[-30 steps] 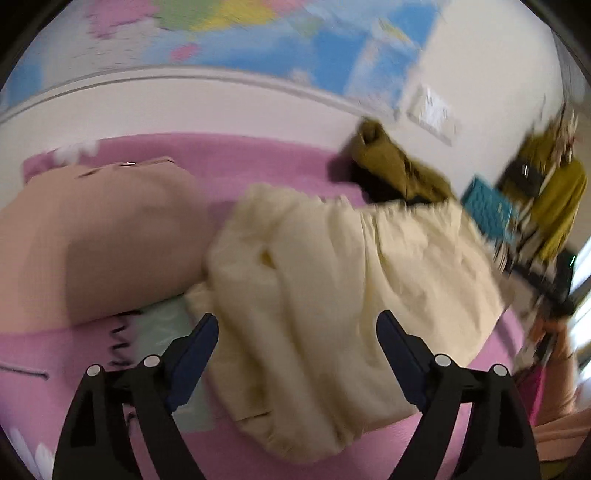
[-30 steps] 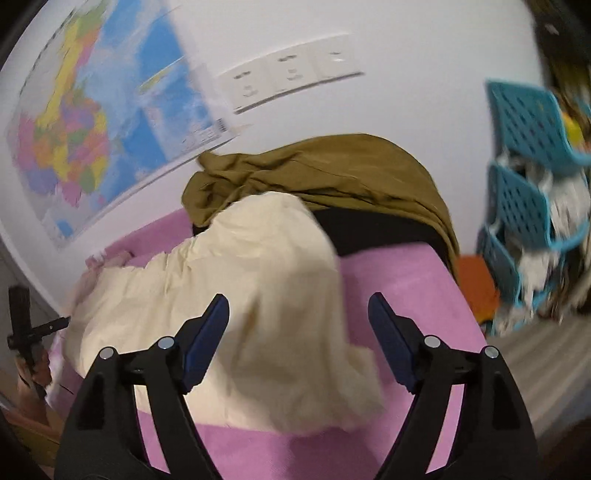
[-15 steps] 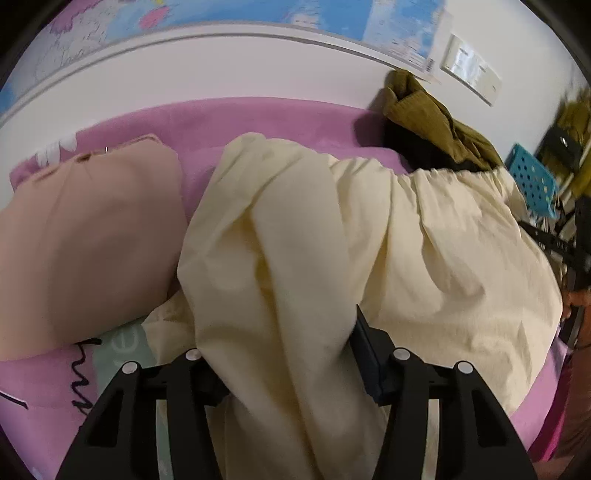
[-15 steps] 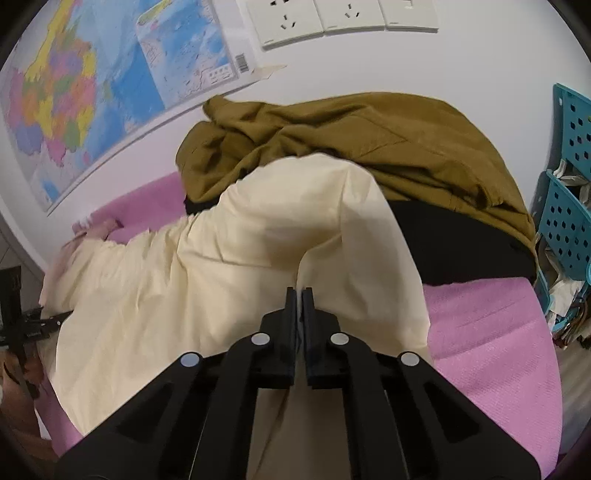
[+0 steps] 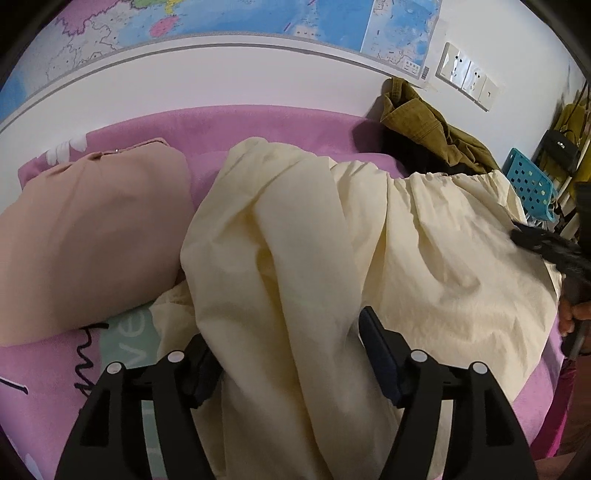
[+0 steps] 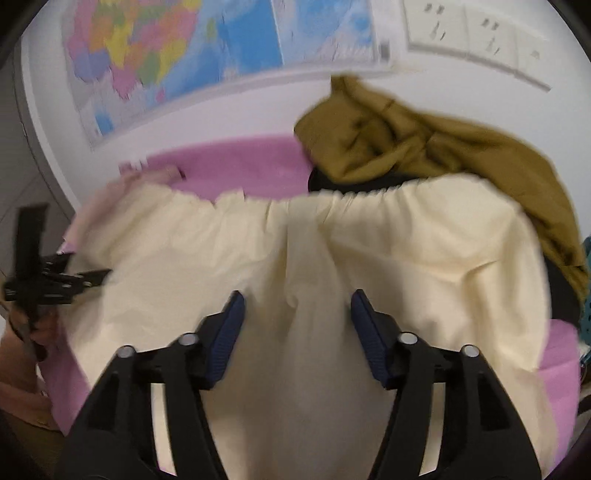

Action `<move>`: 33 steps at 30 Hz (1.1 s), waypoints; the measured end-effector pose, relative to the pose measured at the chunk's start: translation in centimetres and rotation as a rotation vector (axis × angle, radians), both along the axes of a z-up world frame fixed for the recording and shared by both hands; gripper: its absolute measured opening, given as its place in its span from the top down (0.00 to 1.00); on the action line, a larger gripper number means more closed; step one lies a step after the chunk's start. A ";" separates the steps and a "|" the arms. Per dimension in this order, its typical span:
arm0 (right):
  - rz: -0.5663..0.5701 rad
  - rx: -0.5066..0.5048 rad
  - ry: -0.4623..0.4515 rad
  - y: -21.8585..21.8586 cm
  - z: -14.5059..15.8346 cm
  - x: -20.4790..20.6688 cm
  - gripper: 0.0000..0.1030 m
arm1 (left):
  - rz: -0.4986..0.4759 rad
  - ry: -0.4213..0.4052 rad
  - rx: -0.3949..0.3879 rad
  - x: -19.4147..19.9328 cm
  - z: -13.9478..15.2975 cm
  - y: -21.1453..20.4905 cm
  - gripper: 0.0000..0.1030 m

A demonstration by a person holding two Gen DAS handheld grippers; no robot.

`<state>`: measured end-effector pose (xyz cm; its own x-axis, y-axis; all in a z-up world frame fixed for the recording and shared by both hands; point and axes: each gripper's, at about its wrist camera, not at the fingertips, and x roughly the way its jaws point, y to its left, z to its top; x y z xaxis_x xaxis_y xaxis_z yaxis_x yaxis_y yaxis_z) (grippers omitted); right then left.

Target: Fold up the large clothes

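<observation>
Two tools over cream garment [image 6: 295, 258]

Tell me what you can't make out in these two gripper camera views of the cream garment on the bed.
- Left wrist view: the cream garment drapes over the left hand-held gripper, hiding whether its pads press the cloth.
- Right wrist view: motion blur smears the olive jacket and wall sockets.
- Both views: the garment's near hem is cut off by the bottom edge.
- The black item under the jacket stays unidentifiable.
</observation>
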<state>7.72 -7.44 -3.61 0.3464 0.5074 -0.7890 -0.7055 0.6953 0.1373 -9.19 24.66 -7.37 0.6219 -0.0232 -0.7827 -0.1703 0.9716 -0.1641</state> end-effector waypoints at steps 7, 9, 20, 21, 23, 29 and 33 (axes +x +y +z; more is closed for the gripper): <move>-0.064 0.039 -0.072 1.0 1.0 2.0 0.98 | 0.002 -0.009 0.005 -0.1 0.2 -0.1 0.33; -0.062 0.025 -0.108 1.7 1.3 1.8 0.98 | 0.006 -0.013 0.005 0.0 0.2 -0.2 0.33; -0.070 0.036 -0.036 0.5 -0.5 2.1 0.76 | 0.018 -0.025 0.057 -0.7 0.5 -0.9 0.30; -0.071 0.061 -0.035 -0.2 0.0 1.7 0.68 | 0.019 -0.028 0.067 -0.7 0.6 -1.1 0.30; -0.067 0.105 -0.035 -1.6 0.9 0.9 0.62 | 0.020 -0.029 0.089 -0.8 0.7 -1.2 0.29; -0.155 0.108 -0.052 -5.7 1.6 0.7 0.61 | 0.025 -0.039 0.126 -1.1 1.0 -1.2 0.28; -0.280 0.134 0.034 -9.3 -0.2 3.1 0.69 | 0.022 -0.037 0.133 -1.3 0.8 -1.3 0.27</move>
<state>10.81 -16.79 -3.85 0.4623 0.4957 -0.7352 -0.4823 0.8363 0.2607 -10.46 23.35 -6.58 0.6498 0.0934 -0.7543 -0.1884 0.9812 -0.0408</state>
